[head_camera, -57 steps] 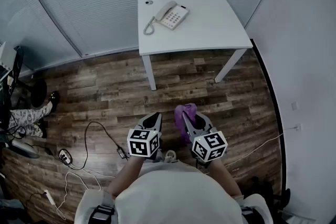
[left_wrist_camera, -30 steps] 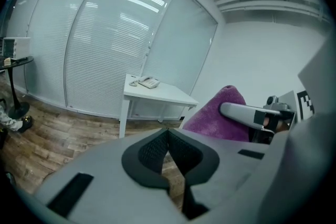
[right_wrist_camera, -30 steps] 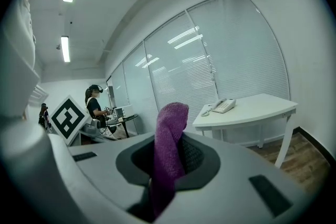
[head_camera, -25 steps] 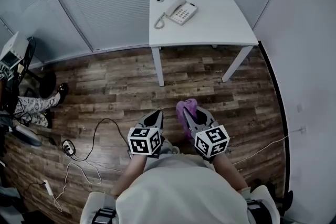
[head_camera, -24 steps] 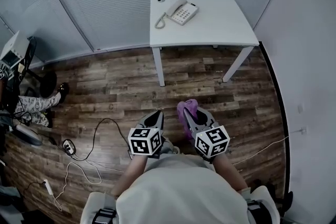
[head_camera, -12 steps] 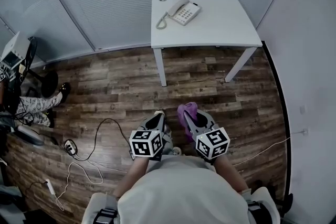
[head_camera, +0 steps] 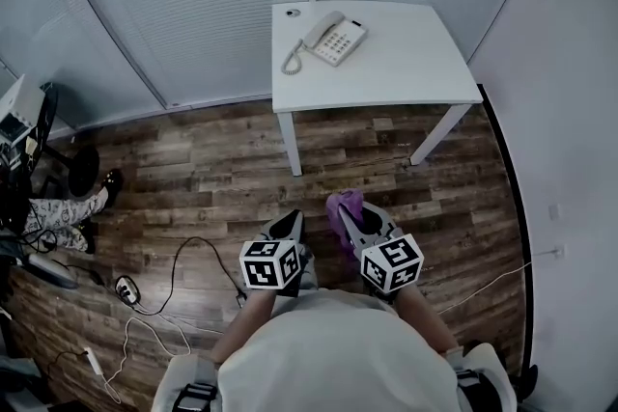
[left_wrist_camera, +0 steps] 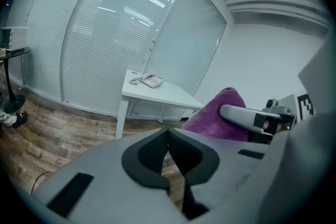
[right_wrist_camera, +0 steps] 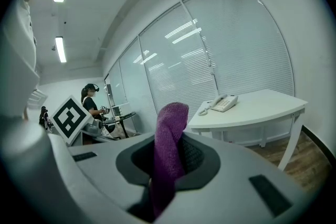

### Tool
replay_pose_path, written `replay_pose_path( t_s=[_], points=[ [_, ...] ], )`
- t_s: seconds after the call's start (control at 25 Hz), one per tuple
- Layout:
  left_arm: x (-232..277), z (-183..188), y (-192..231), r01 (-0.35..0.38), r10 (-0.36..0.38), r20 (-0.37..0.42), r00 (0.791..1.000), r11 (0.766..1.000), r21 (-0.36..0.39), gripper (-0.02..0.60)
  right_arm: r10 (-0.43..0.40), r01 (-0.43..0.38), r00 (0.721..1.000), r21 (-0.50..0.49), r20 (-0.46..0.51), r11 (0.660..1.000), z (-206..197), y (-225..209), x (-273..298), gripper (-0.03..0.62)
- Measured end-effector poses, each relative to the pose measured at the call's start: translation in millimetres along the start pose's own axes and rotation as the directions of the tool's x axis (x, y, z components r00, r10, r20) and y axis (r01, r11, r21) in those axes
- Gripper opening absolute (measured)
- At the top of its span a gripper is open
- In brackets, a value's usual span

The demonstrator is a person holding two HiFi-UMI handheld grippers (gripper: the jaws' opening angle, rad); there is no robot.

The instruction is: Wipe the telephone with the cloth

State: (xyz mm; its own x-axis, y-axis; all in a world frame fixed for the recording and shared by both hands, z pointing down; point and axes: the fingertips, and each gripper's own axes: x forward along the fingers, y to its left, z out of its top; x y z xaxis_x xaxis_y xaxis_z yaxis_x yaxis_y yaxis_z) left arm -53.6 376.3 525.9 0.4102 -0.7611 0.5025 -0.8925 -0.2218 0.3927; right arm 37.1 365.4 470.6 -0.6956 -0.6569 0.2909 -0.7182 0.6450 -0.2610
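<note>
Cloth (head_camera: 344,205) rides clamped in my right tongs (right_wrist_camera: 169,160) for wiping, left tongs (left_wrist_camera: 168,136) pressed together empty, the telephone (head_camera: 333,38) on the upper-centre worktop (head_camera: 406,72) well off.

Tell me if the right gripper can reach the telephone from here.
Probably not yet. The right gripper, shut on the cloth, hangs over the floor well short of the table where the telephone sits. Nothing stands between them.
</note>
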Motion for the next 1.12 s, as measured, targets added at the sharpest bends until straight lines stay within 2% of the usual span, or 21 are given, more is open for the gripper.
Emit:
replay_pose_path(
  t_s=[0.68, 1.12],
  points=[
    [87, 111, 73, 0.035, -0.035, -0.02, 0.999, 0.999, 0.021, 0.021, -0.047, 0.047, 0.999, 0.006, 0.017, 0.999, 77, -56, 127, 0.06],
    [134, 171, 125, 0.069, -0.068, -0.027, 0.997, 0.997, 0.043, 0.021, -0.088, 0.088, 0.996, 0.012, 0.022, 0.996, 106, -80, 204, 0.06]
  ],
)
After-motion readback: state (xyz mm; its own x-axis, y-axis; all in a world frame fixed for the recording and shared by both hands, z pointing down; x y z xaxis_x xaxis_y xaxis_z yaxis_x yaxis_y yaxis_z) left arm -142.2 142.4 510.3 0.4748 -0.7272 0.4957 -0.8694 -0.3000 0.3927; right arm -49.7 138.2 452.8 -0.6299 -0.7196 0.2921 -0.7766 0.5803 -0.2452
